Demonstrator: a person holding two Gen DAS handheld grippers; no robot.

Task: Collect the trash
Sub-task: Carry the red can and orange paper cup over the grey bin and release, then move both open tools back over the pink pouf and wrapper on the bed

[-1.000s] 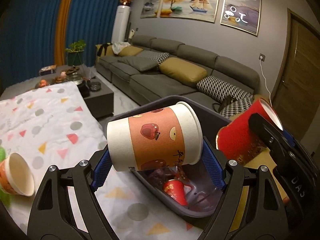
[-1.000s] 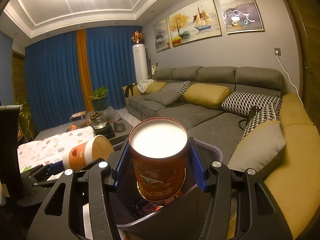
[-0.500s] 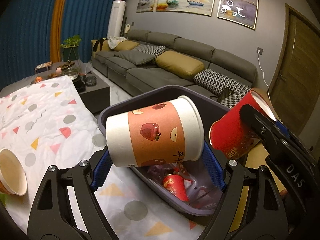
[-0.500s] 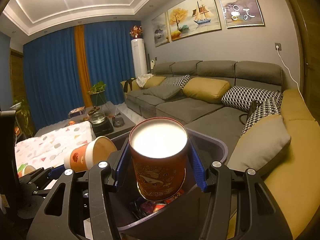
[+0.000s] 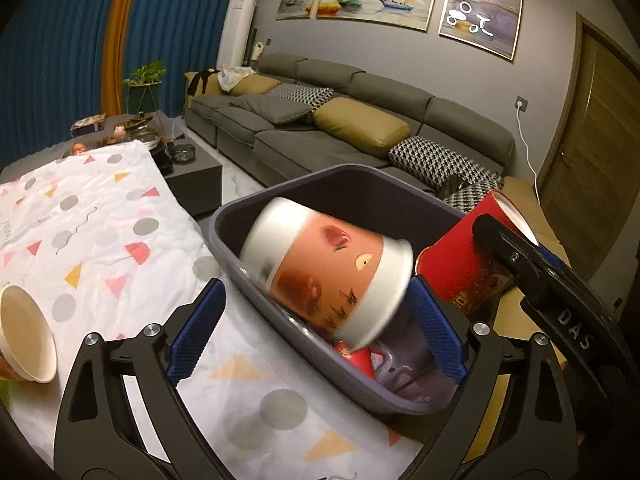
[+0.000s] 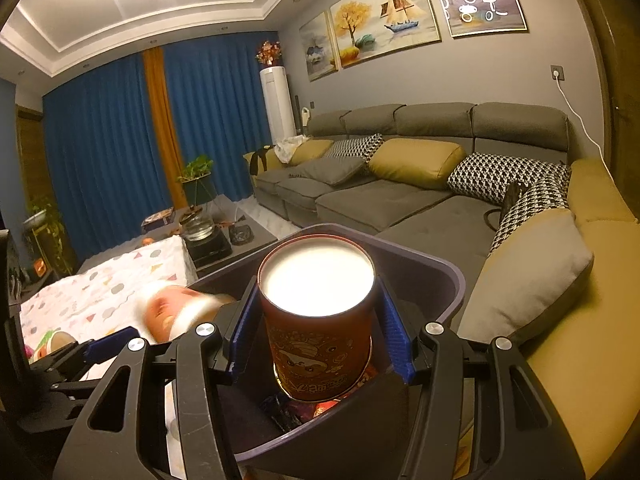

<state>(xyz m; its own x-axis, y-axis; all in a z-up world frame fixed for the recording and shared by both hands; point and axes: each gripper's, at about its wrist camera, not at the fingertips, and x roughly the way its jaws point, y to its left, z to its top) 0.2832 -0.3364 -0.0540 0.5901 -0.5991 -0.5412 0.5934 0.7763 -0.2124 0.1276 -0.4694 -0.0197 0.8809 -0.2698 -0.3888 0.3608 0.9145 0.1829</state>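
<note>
**A:** Living room, evening light: you are at the drop step. The dark bin sits at the edge of the patterned cloth, both grippers over it. Your left gripper has just been opening; its jaws stand wide, pads clear of the apple cup, which is blurred and tipping, mouth down, inside the bin's rim. It looks to be falling free.

**B:** And the right?

**A:** Your right gripper has its jaws about half open and pressed on both sides of the red cup, upright, white mouth toward the camera, held above the bin. That cup is not yet dropped.

**B:** So what does the next move call for?

**A:** My judgement: spread the right jaws with the cup well inside the rim. It hangs over the near part of the bin, so a small push forward would make the drop safer. Pull the left gripper back so it does not catch the rim.

**B:** What is in the bin?

**A:** The apple cup going in, and under it red scraps and some dark wrappers; the details are too small to tell.

**B:** Anything left outside?

**A:** A paper cup lies on its side on the cloth at the far left, mouth toward you. That reads as the next pick.
</note>
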